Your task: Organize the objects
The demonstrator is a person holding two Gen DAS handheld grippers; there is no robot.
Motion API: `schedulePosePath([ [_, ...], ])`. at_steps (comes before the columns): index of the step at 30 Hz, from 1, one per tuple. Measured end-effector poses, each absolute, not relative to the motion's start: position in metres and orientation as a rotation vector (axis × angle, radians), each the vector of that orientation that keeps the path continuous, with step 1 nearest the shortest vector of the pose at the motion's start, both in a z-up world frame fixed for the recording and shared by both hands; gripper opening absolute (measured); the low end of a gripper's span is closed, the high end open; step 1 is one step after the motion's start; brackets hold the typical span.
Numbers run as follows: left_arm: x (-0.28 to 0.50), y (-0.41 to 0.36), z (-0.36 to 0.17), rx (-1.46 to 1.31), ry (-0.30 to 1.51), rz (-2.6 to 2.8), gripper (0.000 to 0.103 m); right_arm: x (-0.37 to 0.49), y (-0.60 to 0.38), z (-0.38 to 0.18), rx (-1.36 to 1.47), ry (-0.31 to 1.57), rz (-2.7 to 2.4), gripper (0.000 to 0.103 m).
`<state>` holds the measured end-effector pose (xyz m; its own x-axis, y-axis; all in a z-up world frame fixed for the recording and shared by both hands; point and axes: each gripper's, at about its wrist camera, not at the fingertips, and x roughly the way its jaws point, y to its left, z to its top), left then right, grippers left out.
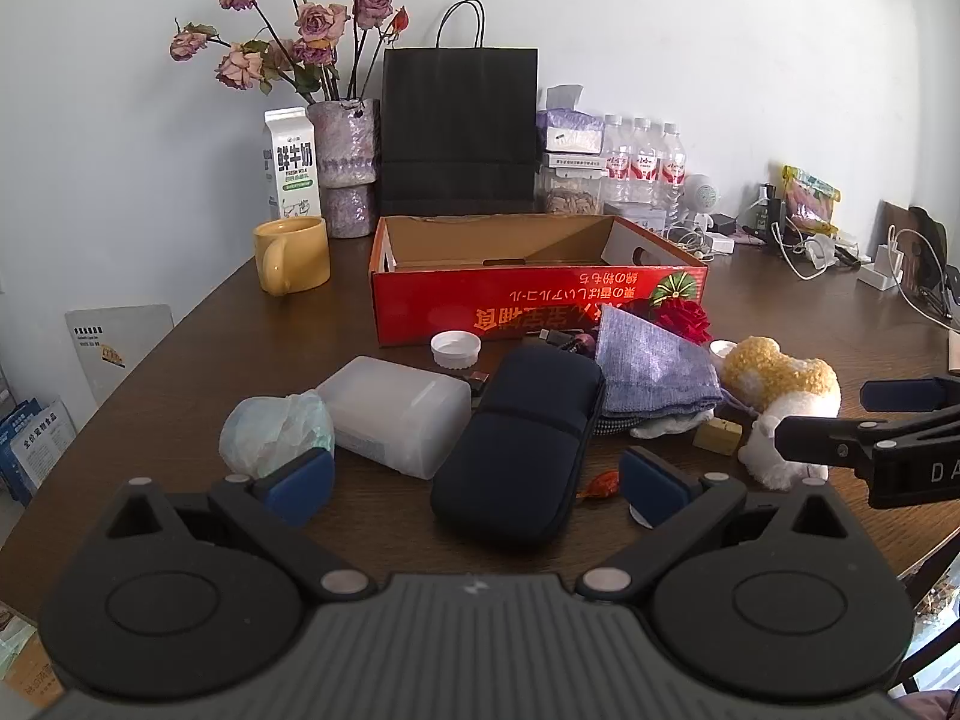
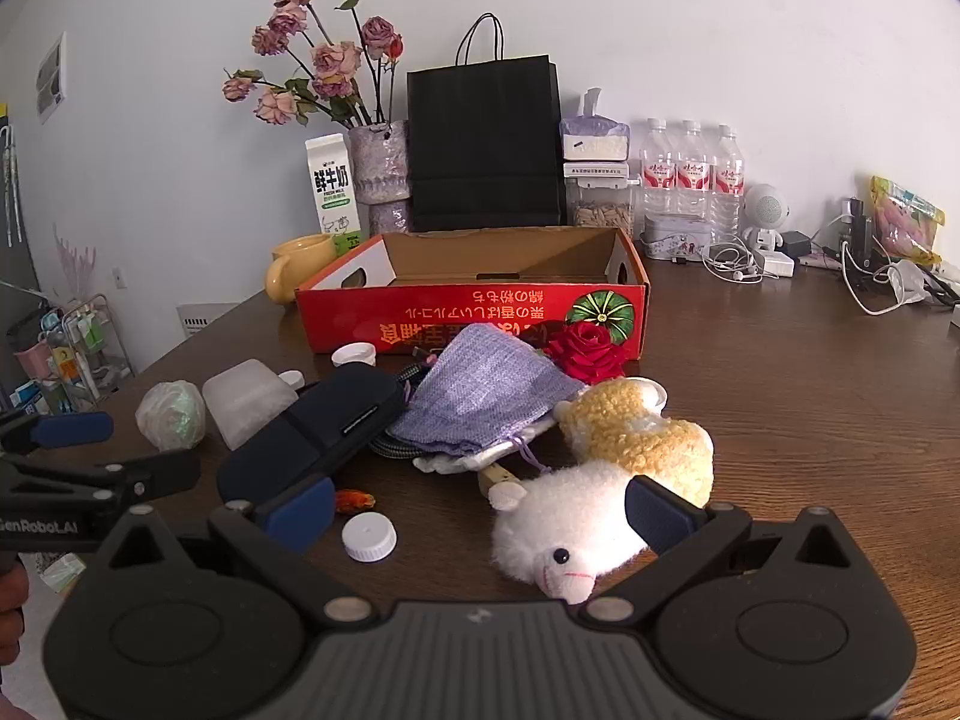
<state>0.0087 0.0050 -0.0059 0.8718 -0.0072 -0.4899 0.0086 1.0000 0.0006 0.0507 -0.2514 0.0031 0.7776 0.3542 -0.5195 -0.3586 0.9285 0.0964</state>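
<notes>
Cluttered objects (image 2: 480, 414) lie before empty red box (image 2: 474, 312).

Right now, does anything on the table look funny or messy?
Yes. The red cardboard box has its printing upside down and looks empty, while the things lie jumbled in front of it. The fluffy white and yellow toy sheep is tipped on its side, and two white screw caps lie loose with no bottle.
</notes>
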Motion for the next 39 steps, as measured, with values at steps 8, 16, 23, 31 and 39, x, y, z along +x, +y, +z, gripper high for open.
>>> schedulePosePath([
  [8,0.0088,0.0057,-0.0058,-0.003,0.51,-0.01,0.103,0.0509,-0.2506,0.0042,-0.017,0.562,0.384,0.103],
  [16,0.0078,0.0068,-0.0051,-0.006,0.504,-0.012,0.103,0.05,-0.2495,0.0044,-0.018,0.56,0.385,0.103],
  [23,0.0054,0.0076,-0.0042,-0.006,0.496,-0.011,0.103,0.0486,-0.2494,0.0066,-0.02,0.551,0.385,0.103],
  [31,0.0046,0.0083,-0.0049,-0.007,0.494,-0.009,0.103,0.0485,-0.2495,0.0066,-0.023,0.55,0.386,0.103],
  [39,0.0048,0.0081,-0.0049,-0.008,0.495,-0.008,0.103,0.0487,-0.2497,0.0063,-0.023,0.551,0.386,0.103],
])
